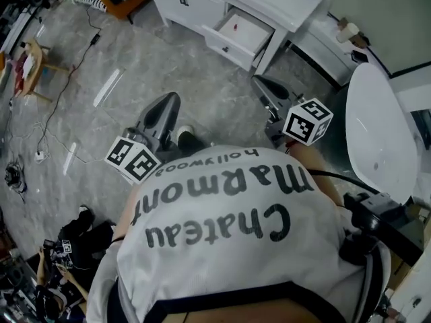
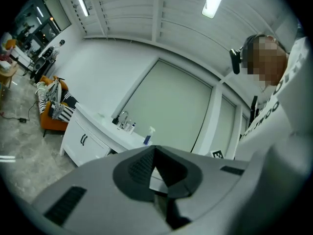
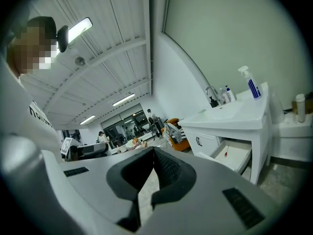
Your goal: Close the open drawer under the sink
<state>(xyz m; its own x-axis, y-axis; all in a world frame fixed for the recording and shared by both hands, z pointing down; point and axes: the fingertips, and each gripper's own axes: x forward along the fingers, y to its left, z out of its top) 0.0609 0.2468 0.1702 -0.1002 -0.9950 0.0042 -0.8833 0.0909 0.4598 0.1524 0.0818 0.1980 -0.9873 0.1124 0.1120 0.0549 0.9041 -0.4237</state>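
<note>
Open drawer (image 1: 237, 31) noted at the far side, pulled out of the white vanity (image 1: 195, 9) under the sink counter. It is well apart from both tools, with bare grey floor (image 1: 135, 66) between. A small red item is seen lying inside; what it is cannot be told.

Left gripper (image 1: 168, 103): tongs clenched, tips met, nothing between them. From its own view only the vanity's left doors are shown; the drawer is hidden behind the gripper body.

Right gripper (image 1: 262, 83): tongs also clenched on nothing, tips together. The drawer is caught to the right of its jaws in its own view. It sits just below the counter edge, where a blue spray bottle (image 3: 250, 84) stands.

Step in hand, as judged: the approach; no contact made yet.

Orientation: the drawer front's long axis is seen running along the cabinet face, far-left to near-right in the head view. The box points out toward near-left, open side up. Travel to close it is therefore judged to be toward far-right, square to the cabinet face.

To do it well:
- The right gripper, judged the nearer, is best carried level up to the drawer front.
- Closed tips should be set flat against the middle of the front panel, not a corner, so the box is not racked on its runners.
- A steady push is advised until the front sits flush.
</note>
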